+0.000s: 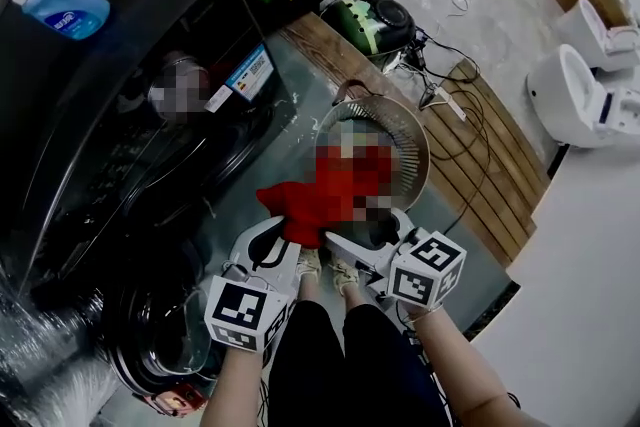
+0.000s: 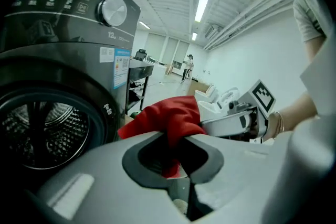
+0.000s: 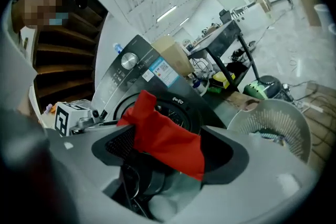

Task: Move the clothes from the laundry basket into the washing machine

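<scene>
Floor [image 1: 300,85] beside washer [image 1: 150,115]: garment [image 1: 335,190] lifted over basket [image 1: 400,130] near rim. Left gripper [image 1: 283,233] clenched on garment. Right gripper [image 1: 350,243] released, garment loose between jaws. Step: transfer. Next, likely: carry to drum [image 2: 37,128].

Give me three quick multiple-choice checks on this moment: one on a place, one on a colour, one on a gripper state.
1. Where does the blue bottle stand?
A) on the floor
B) on top of the washing machine
C) on a shelf

2. What colour is the held cloth?
A) red
B) white
C) green

3. How is the left gripper?
A) wide open and empty
B) out of view
C) shut on the cloth

Answers:
1 B, the head view shows the bottle on the machine's dark top.
2 A, the cloth is red in all three views.
3 C, the left gripper view shows the jaws pinching the cloth.
</scene>
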Demonstrator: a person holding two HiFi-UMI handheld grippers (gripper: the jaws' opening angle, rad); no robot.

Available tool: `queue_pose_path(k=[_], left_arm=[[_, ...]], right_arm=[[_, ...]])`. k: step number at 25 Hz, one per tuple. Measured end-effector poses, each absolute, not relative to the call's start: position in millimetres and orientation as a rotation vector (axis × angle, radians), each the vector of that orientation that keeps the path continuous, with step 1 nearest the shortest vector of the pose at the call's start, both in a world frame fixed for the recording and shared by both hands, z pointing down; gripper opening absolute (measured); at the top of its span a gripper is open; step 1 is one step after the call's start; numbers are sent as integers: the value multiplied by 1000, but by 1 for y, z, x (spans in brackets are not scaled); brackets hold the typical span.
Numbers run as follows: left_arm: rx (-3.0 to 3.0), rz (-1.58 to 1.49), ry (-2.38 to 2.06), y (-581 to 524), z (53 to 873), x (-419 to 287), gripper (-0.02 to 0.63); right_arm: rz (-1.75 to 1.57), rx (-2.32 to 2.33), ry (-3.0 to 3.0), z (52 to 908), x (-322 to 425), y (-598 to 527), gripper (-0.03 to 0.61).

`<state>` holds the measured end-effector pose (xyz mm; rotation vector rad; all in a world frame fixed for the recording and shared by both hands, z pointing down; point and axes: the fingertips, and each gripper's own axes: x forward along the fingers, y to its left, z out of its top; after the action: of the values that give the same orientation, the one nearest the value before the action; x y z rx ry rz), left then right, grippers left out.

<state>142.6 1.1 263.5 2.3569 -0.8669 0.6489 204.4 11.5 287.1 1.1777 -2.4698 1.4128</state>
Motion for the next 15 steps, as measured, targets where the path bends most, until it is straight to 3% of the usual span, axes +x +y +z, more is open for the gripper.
queue_pose_path(k=[9,12,15], left_arm=[[2212,633,-1046,-4,311,74,149],[2202,630,-1062,-3,322,64,149],[2201,636,-1071,-3,330,60,149]], right_arm=[[1227,976,-2303,399,177,22,429],[1167,958,-2163,457,174,32,508],[1165,956,-2058,508,170,37,528]])
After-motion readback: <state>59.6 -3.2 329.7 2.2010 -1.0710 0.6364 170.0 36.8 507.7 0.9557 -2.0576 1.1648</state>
